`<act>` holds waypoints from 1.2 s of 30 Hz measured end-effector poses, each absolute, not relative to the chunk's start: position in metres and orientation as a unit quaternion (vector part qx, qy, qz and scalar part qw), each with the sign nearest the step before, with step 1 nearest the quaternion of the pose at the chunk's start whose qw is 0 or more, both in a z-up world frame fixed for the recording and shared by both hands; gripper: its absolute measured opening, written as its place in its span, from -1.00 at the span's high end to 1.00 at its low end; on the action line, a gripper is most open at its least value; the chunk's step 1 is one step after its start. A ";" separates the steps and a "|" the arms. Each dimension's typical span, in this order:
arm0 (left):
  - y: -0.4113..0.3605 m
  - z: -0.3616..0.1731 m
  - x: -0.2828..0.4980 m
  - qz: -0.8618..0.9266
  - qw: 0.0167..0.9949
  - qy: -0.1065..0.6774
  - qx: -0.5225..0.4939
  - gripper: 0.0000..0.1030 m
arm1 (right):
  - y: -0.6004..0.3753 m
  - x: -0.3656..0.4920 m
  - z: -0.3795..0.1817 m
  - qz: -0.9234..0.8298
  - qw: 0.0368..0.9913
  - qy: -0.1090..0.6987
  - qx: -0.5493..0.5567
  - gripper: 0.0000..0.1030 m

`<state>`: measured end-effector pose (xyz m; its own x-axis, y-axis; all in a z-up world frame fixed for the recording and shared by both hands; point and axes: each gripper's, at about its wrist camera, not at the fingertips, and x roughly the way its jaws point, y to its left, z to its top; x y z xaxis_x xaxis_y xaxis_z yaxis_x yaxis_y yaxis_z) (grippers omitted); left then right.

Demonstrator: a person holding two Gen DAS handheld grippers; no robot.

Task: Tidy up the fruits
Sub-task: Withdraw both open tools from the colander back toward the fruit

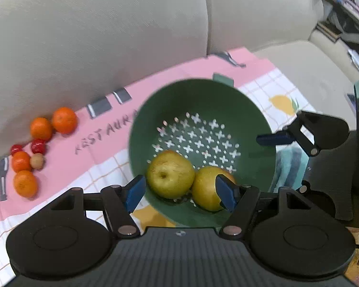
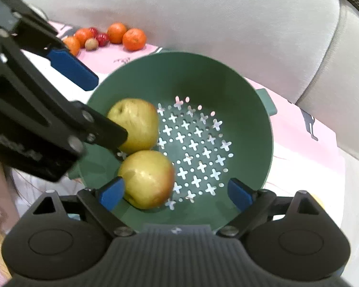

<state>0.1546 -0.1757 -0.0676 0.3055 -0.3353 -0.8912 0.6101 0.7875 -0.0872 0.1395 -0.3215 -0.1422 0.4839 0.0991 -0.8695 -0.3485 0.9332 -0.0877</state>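
Note:
A green colander (image 1: 227, 100) (image 2: 251, 91) holds two yellow-green apples side by side. My left gripper (image 1: 180, 192) hangs open above one apple (image 1: 170, 174) (image 2: 136, 124), its blue pads clear of the skin. My right gripper (image 2: 176, 193) is wide open over the other apple (image 1: 205, 189) (image 2: 147, 179), which lies by its left pad and far from the right one. Several small oranges (image 1: 64, 120) (image 2: 134, 39), two red fruits (image 1: 38, 146) (image 2: 102, 39) and a small brown fruit (image 1: 37, 161) (image 2: 91, 44) lie in a cluster on the pink cloth.
The colander stands on a pink and checked cloth (image 1: 198, 67) (image 2: 299, 148) spread over a beige sofa seat. The sofa back (image 1: 107, 35) (image 2: 203, 19) rises close behind it. A striped teal cloth (image 1: 289, 167) lies to the right. Cluttered shelves (image 1: 347, 0) are at the far right.

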 end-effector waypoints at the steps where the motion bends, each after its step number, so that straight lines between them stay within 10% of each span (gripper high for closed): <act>1: -0.172 -0.064 0.153 -0.293 0.802 0.504 0.132 -0.52 | -0.321 0.138 -0.140 0.127 0.855 0.488 -0.123 -0.74; 36: 0.013 0.006 0.167 -0.130 0.929 0.346 -0.011 -0.54 | -0.211 0.145 -0.077 0.171 0.912 0.373 -0.006 -0.66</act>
<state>0.1665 0.0131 0.0055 0.7271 -0.2492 -0.6397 0.2346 0.9659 -0.1097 0.1452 -0.2113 -0.0769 0.6636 0.3079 -0.6818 -0.3172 0.9412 0.1163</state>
